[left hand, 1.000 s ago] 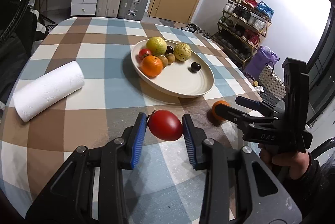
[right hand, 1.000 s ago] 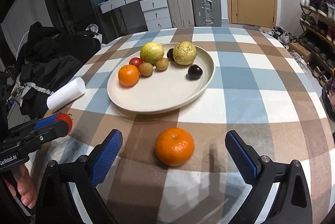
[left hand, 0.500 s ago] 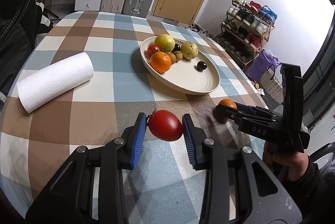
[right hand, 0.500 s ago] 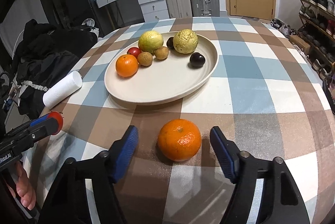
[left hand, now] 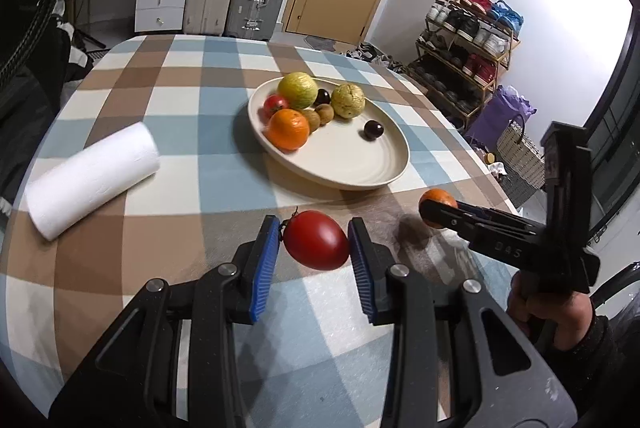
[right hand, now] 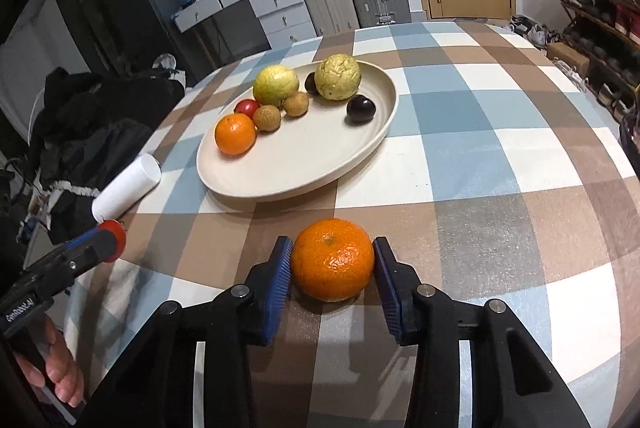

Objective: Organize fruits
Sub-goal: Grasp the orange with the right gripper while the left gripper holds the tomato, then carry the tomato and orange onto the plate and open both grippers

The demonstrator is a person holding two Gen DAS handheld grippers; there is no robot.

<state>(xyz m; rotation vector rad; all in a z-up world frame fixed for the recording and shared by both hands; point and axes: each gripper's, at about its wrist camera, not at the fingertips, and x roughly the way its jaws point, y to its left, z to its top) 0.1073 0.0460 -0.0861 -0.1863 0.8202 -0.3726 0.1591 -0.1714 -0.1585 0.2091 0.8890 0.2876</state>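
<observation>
My left gripper [left hand: 314,252] is shut on a red tomato [left hand: 316,246] and holds it just above the checked tablecloth. My right gripper [right hand: 331,266] is shut on an orange [right hand: 332,259], which looks slightly lifted; it also shows in the left wrist view [left hand: 437,202]. The cream oval plate [left hand: 360,168] beyond them holds another orange [left hand: 288,129], a small tomato, two yellow-green fruits [right hand: 276,85], brown longans and dark plums [right hand: 360,109]. The left gripper with the tomato shows at the left edge of the right wrist view [right hand: 110,234].
A white paper towel roll [left hand: 92,176] lies on the table left of the plate. Dark clothing [right hand: 92,132] is heaped beyond the table's left edge. Suitcases, drawers and a shoe rack stand further back.
My right gripper has closed from wide open onto the orange. My left gripper has kept hold of the tomato and shifted a little relative to the plate.
</observation>
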